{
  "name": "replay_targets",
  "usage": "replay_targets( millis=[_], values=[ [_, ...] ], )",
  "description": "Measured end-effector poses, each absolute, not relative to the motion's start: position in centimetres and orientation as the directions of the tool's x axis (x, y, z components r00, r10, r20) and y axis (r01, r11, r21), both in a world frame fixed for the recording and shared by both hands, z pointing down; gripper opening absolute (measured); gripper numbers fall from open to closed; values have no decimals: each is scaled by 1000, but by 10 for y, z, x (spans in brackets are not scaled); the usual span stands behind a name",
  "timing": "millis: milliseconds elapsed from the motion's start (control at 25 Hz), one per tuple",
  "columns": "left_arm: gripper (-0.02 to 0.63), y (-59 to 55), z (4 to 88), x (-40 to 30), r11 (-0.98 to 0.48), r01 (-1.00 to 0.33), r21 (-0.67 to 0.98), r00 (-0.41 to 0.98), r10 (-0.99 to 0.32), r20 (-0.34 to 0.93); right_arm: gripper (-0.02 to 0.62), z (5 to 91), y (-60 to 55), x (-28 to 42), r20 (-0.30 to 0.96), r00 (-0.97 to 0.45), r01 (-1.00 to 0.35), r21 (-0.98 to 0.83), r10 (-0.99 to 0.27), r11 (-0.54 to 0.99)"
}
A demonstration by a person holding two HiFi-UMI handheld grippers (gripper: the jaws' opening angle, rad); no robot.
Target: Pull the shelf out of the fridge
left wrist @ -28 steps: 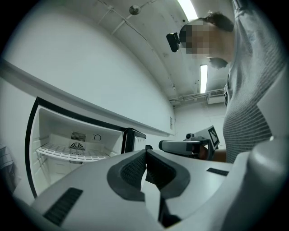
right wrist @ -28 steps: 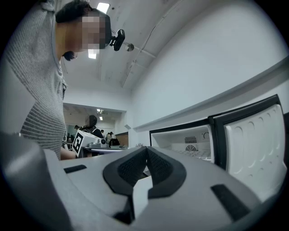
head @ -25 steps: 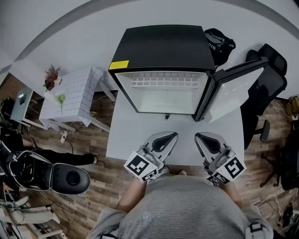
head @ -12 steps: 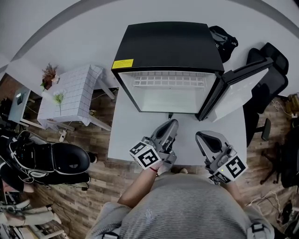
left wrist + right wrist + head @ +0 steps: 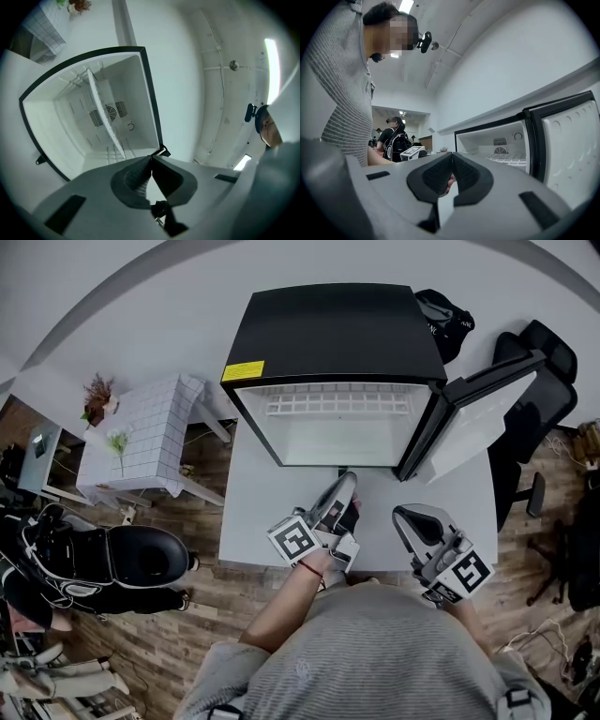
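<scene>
A small black fridge [image 5: 333, 334] stands on a white table [image 5: 253, 512], its door [image 5: 478, 418] swung open to the right. Inside, a white wire shelf [image 5: 333, 405] sits across the upper part of the white cavity; the left gripper view shows the shelf [image 5: 105, 124] edge-on. My left gripper [image 5: 349, 480] is shut and empty, its tip just before the fridge's lower front edge. My right gripper [image 5: 403, 515] is shut and empty too, held back near the table's front, right of the left one. The right gripper view shows the fridge [image 5: 501, 140] beyond the closed jaws.
A black office chair [image 5: 548, 399] stands right of the door, a black bag [image 5: 445, 320] behind the fridge. A white tiled side table [image 5: 141, 437] with small plants is on the left. A person with a black backpack [image 5: 103, 563] moves at lower left on the wooden floor.
My left gripper has moved forward and up to the fridge's front edge. The right gripper has hardly moved. The person at lower left has shifted.
</scene>
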State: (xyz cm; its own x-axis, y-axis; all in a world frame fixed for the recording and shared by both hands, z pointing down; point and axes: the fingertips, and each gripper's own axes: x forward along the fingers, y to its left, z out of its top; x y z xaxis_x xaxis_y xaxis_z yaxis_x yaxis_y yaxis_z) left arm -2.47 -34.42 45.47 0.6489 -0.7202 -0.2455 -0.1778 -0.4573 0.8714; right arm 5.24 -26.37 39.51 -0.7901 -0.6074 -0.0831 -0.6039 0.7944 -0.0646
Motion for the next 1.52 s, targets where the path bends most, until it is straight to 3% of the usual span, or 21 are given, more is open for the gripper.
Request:
replay_targets(
  millis=[160,400,680,880,920,1040,1520],
  values=[
    [12,-349,458,-26,-391,-69,918,606,-747,-273,12,397,-261,54,-75,-789,-605,-71,-609,793],
    [12,-363,456,-27,-373,1,928,560,-769,-310,12,391,-260,57,-79,-780,-619,-52,-621,784],
    [14,-387,473,-31,-292,37,956,515,-814,-269,12,395,-258,57,-64,-771,-632,-35,-633,774],
    [17,-409,492,-44,-287,-88,954,507,-837,-205,12,393,-255,54,-95,-767,-630,-70,-634,773],
    [42,-413,495,-45,-283,-104,953,507,-840,-194,12,392,-254,54,-100,-766,-631,-71,-635,772],
    [102,-421,493,-42,-278,-64,959,507,-836,-208,12,392,-250,56,-100,-760,-639,-62,-642,767],
    [119,-457,514,-42,-217,-28,976,487,-855,-176,12,397,-253,60,-68,-746,-660,-53,-662,750]
  ],
)
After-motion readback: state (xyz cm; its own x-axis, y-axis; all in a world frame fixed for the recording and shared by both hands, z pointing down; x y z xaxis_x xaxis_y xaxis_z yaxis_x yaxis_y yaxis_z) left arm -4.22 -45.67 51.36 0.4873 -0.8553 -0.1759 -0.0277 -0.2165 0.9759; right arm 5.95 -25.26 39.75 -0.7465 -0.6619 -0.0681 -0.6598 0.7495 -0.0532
